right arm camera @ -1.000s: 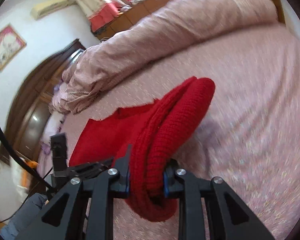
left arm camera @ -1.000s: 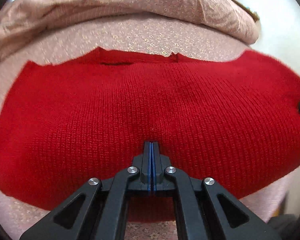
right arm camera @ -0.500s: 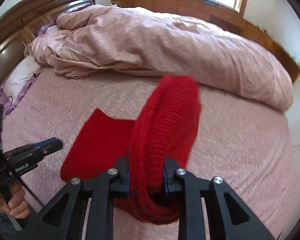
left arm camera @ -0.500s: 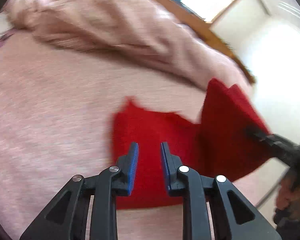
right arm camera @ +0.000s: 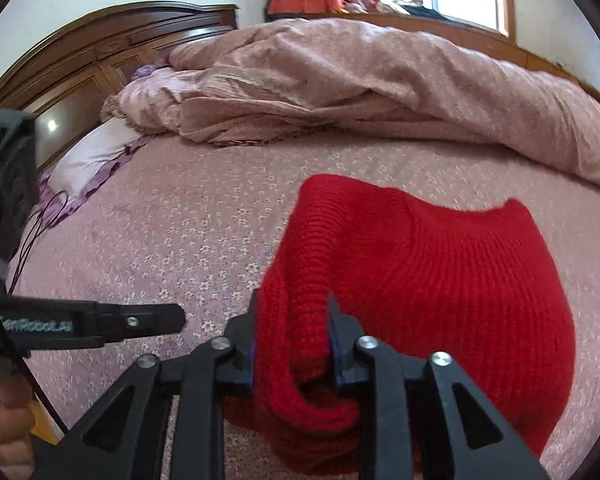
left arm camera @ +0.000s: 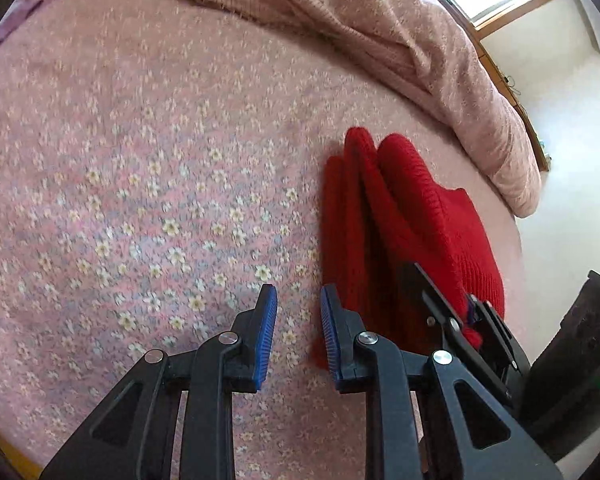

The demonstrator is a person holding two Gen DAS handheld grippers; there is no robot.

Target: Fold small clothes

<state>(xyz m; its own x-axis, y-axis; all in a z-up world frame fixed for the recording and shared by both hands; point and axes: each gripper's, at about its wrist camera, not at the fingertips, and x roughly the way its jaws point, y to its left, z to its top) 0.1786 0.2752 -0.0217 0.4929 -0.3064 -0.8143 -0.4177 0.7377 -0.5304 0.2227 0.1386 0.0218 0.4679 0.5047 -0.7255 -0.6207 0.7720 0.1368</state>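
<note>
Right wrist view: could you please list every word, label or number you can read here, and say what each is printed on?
"GenRobot.AI", as best it reads, blurred white print along the side of the left hand-held gripper, seen at the left edge.
Nothing else is legible: the red knit garment clamped in the right hand-held gripper shows no tag, and the floral bedsheet carries only a pattern.
</note>
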